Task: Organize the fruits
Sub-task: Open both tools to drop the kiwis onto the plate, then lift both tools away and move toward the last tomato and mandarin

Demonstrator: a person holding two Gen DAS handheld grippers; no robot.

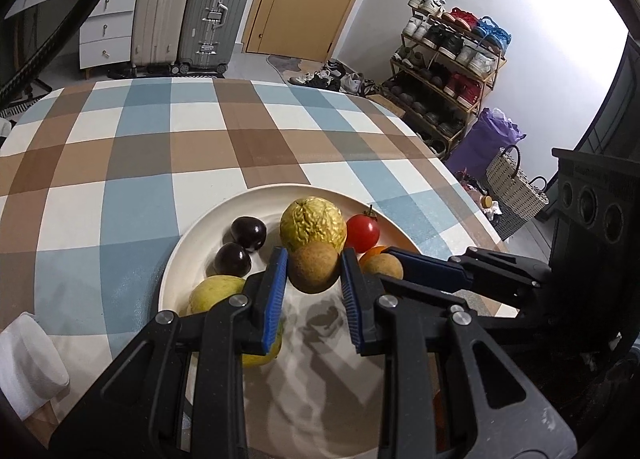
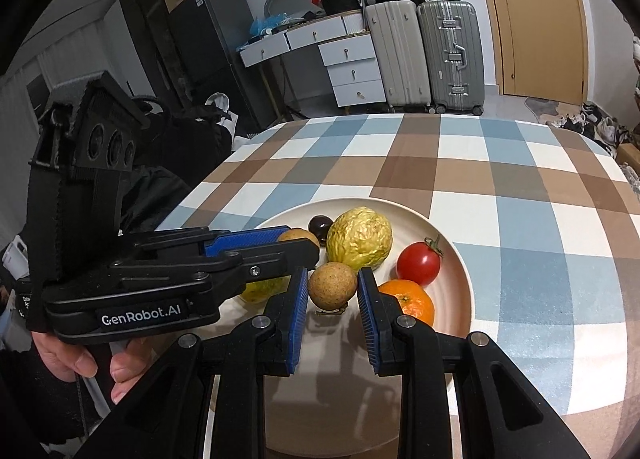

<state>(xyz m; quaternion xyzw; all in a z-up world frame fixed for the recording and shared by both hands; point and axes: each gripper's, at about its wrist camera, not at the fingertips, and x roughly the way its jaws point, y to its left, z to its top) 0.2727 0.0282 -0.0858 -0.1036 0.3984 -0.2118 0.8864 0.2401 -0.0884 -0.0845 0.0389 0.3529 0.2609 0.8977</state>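
My left gripper [image 1: 314,275] has its jaws apart, straddling a small brown round fruit [image 1: 314,267]; whether the pads touch its skin I cannot tell, though the gaps on both sides look slight. My right gripper [image 2: 332,291] also stands with jaws apart, around a second brown round fruit [image 2: 332,286], with clear space on both flanks.

Both fruits sit in the white plate [image 2: 460,259] on the checked worktop [image 2: 520,199]. Just beyond the right jaws lies the wrinkled yellow fruit [image 2: 359,240]; beside the right-hand pad are the orange [image 2: 412,299] and, a little further, the tomato [image 2: 418,263]. Beyond the left jaws, off to their left side, are two dark cherries [image 1: 240,245], and a pale green fruit [image 1: 216,293] lies partly under the left finger.

I judge the step in hand to be closing on these brown fruits. To do it well I would centre each fruit between the pads, close slowly and evenly so the ball does not squirt forward into the wrinkled fruit, and lift straight up. The two grippers are close together, the left one crossing just in front of the right jaws, so I would move one at a time to avoid a knock.
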